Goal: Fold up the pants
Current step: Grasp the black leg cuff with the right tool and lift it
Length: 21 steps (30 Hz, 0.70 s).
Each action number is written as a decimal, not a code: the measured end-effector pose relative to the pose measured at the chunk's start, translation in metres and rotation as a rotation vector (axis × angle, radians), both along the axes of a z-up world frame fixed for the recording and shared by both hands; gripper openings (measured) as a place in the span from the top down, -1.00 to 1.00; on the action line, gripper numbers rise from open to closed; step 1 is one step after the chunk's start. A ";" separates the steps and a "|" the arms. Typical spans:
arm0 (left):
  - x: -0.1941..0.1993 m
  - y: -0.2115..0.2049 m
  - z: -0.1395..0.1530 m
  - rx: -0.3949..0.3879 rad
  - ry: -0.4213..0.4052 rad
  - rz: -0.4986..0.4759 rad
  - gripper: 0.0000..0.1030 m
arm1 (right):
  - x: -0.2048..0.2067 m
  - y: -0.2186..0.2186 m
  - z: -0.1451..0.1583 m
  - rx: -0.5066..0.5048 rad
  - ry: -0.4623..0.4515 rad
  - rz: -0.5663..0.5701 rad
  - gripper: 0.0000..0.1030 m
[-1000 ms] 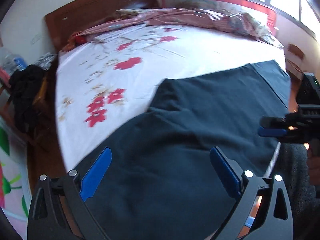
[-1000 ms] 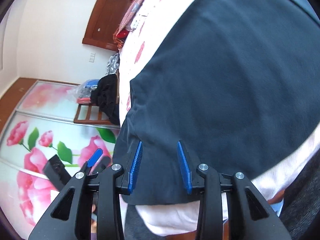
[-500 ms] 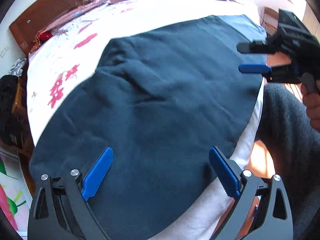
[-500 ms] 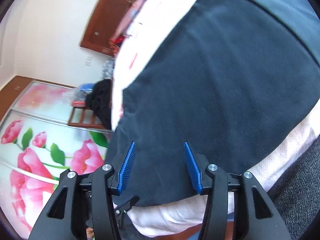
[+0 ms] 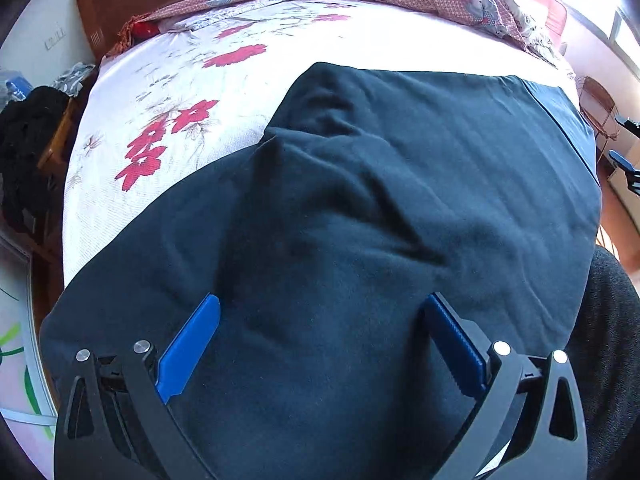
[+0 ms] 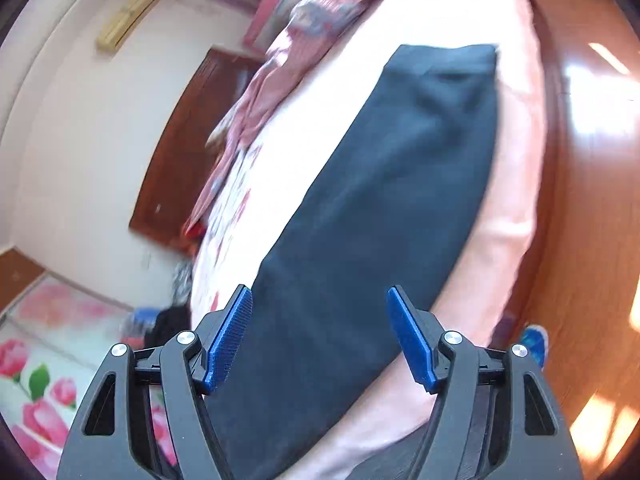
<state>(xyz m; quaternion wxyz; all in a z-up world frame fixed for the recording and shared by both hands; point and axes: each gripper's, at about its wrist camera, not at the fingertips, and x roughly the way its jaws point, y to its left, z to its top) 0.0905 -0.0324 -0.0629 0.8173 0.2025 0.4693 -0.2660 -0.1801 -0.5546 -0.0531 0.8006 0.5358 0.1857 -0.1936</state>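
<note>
Dark pants (image 5: 360, 200) are spread on the floral bed (image 5: 160, 100); left gripper (image 5: 320, 344) and right gripper (image 6: 320, 336), just widened, are held released above them

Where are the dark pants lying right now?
In both wrist views the dark pants lie spread on the floral bed sheet, along the bed's near edge.

Pants (image 5: 360, 208) on bed (image 5: 168, 80)

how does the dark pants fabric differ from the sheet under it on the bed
The pants are plain dark navy; the sheet is white with red flowers. The pants lie rumpled with soft creases, while the sheet is stretched mostly smooth. The pants cover only the near part; the sheet spans the bed. Both lie flat.
</note>
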 end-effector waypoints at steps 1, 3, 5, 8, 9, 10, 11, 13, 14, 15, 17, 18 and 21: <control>-0.001 0.003 0.000 -0.005 0.001 0.003 -0.97 | -0.007 -0.021 -0.005 0.007 0.012 -0.050 -0.35; -0.002 0.003 0.000 -0.005 0.004 0.005 -0.97 | -0.015 -0.056 -0.014 0.018 0.037 -0.132 -0.35; 0.001 -0.002 0.000 0.005 0.008 0.006 -0.97 | -0.011 -0.078 -0.021 0.033 0.025 -0.142 -0.35; 0.001 0.000 0.000 0.009 0.014 0.007 -0.97 | 0.011 -0.093 -0.018 -0.040 0.129 -0.139 -0.05; 0.001 0.000 0.000 0.010 0.013 0.009 -0.97 | 0.019 -0.096 -0.021 -0.040 0.167 -0.138 0.08; 0.000 0.000 0.000 0.011 0.012 0.012 -0.97 | 0.027 -0.096 -0.026 -0.019 0.198 -0.141 0.32; 0.000 0.000 0.000 0.013 0.011 0.014 -0.97 | 0.027 -0.101 -0.030 0.000 0.210 -0.152 0.48; -0.001 0.000 0.000 0.015 0.008 0.020 -0.97 | 0.030 -0.107 -0.034 0.002 0.208 -0.143 0.66; -0.001 -0.001 0.000 0.016 0.008 0.022 -0.97 | 0.033 -0.108 -0.031 -0.019 0.228 -0.128 0.73; 0.000 -0.001 0.000 0.017 0.008 0.023 -0.97 | 0.037 -0.107 -0.025 -0.059 0.225 -0.106 0.81; 0.000 -0.001 0.000 0.015 0.008 0.023 -0.97 | 0.039 -0.101 -0.004 -0.154 0.204 -0.083 0.82; 0.000 -0.001 0.000 0.014 0.007 0.023 -0.97 | 0.036 -0.099 0.006 -0.184 0.162 -0.087 0.83; -0.001 -0.001 -0.001 0.012 0.004 0.027 -0.97 | 0.038 -0.104 -0.003 -0.158 0.198 -0.092 0.83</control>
